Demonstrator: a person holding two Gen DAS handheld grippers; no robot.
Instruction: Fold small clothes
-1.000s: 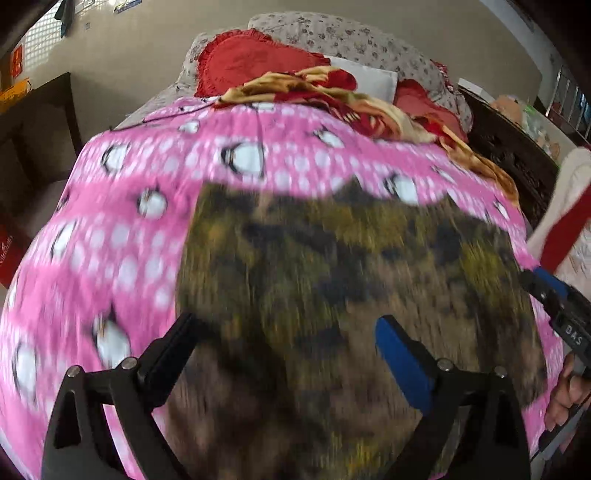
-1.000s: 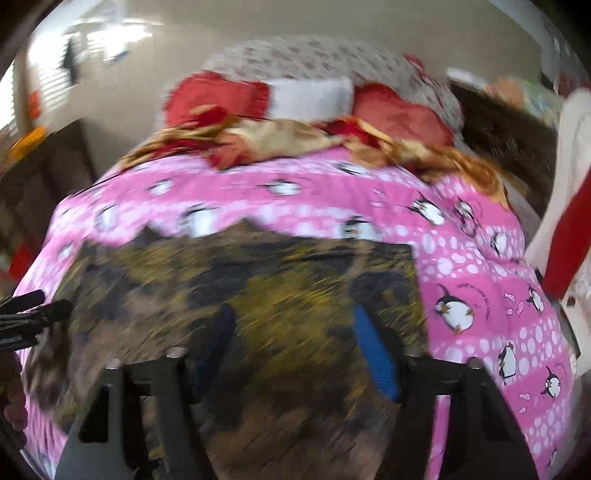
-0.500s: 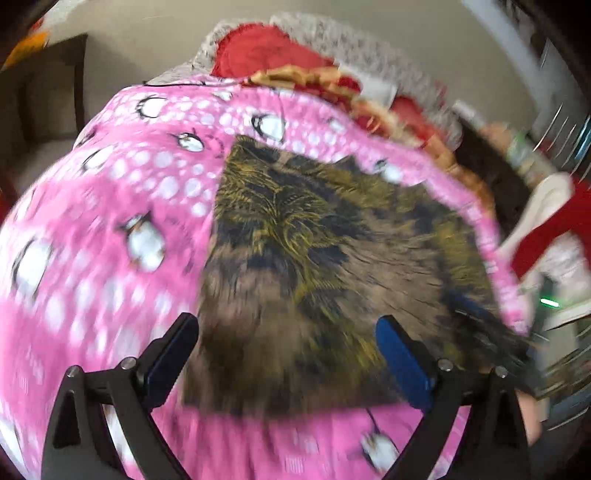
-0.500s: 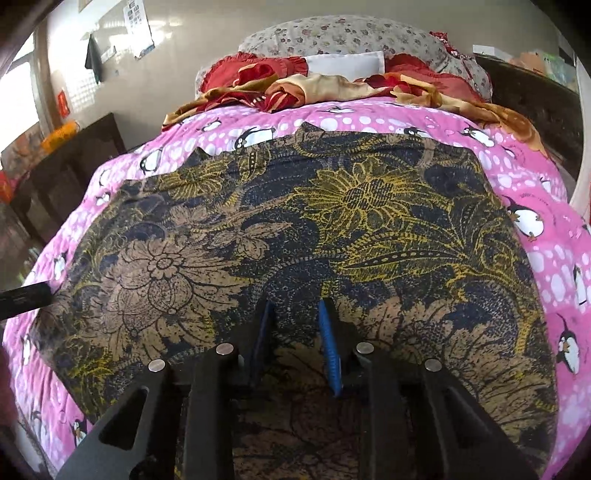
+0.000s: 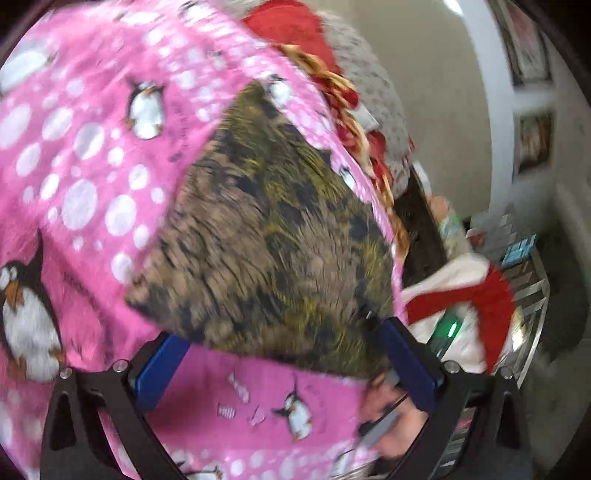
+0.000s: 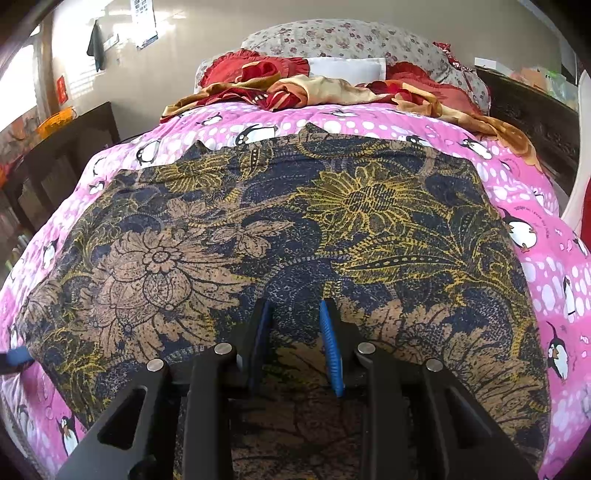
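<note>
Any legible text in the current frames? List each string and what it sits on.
None can be read.
Pink penguin bedspread: small script beside a penguin, too small to read.
Paper sheet on the wall: print too small to read.
Red sign on the wall: marks too small to read.
Left wrist view: motion-blurred, the bedspread's script unreadable there too.

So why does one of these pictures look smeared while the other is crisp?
Left wrist view: motion blur smears the flowered cloth and penguin bedspread. Right wrist view: sharp, daylight from the left, edges bowed by the fisheye lens.
</note>
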